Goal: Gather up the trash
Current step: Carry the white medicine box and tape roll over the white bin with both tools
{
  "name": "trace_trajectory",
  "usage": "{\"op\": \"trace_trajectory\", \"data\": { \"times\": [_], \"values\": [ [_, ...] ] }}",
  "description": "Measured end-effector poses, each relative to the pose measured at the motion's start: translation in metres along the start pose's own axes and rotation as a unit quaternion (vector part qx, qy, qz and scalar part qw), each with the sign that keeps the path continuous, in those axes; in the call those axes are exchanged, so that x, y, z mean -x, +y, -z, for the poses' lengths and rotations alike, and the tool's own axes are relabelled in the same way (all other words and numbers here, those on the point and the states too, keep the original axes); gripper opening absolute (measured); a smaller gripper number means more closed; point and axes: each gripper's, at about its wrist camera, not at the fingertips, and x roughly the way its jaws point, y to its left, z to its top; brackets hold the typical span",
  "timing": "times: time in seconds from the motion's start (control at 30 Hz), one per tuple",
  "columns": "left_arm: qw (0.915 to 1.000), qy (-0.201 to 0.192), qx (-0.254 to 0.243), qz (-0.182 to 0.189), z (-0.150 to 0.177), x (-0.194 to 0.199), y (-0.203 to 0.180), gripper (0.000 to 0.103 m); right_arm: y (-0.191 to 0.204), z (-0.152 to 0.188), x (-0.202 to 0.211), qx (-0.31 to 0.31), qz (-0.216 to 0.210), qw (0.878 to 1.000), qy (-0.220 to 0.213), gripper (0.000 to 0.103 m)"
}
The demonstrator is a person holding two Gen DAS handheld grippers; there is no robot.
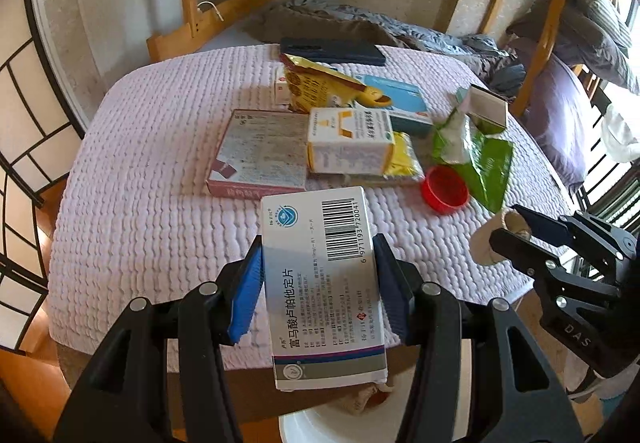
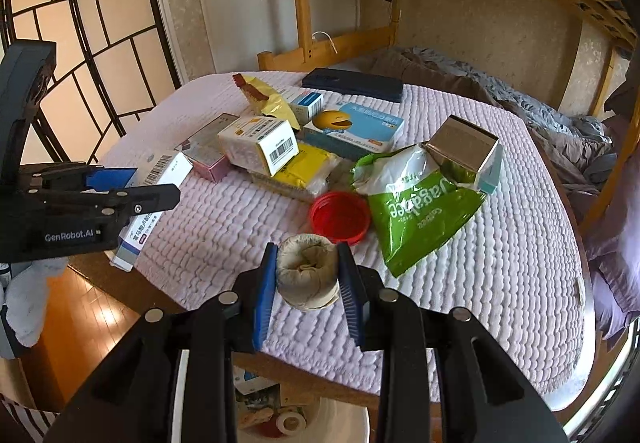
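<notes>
- The left gripper [image 1: 318, 279] is clamped on a white medicine box [image 1: 324, 283], blue pads pressed against both long sides, barcode end pointing away from the camera; the box hangs out past the near edge of the table
- The right gripper [image 2: 308, 275] has closed around a squashed cardboard tube [image 2: 306, 271], one finger on each side, just above the lilac quilted cover [image 2: 480, 263] near the table's front edge
- Below both, a white bin [image 2: 352, 423] sits on the floor with some rubbish already in it
- Left on the cover: a red lid [image 2: 340, 217] just behind the tube, a torn green snack bag [image 2: 416, 219] beside it with a silver-lined carton [image 2: 464, 151] at its far end
- Further back, a jumble of boxes: a white and orange box [image 2: 260, 143] on a yellow packet [image 2: 304, 167], a pink box [image 2: 206, 151], a blue box with a smiley face [image 2: 356, 127]
</notes>
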Motion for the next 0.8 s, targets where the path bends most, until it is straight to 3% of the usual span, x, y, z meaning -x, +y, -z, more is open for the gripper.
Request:
{"op": "trace_trajectory", "data": {
  "times": [0.8],
  "values": [
    [0.9983,0.021,-0.046,0.031,0.044,0.016,-0.03,0.054,0.013,0.031,0.022,-0.003,-0.014,1.0,0.016,0.03]
  ]
}}
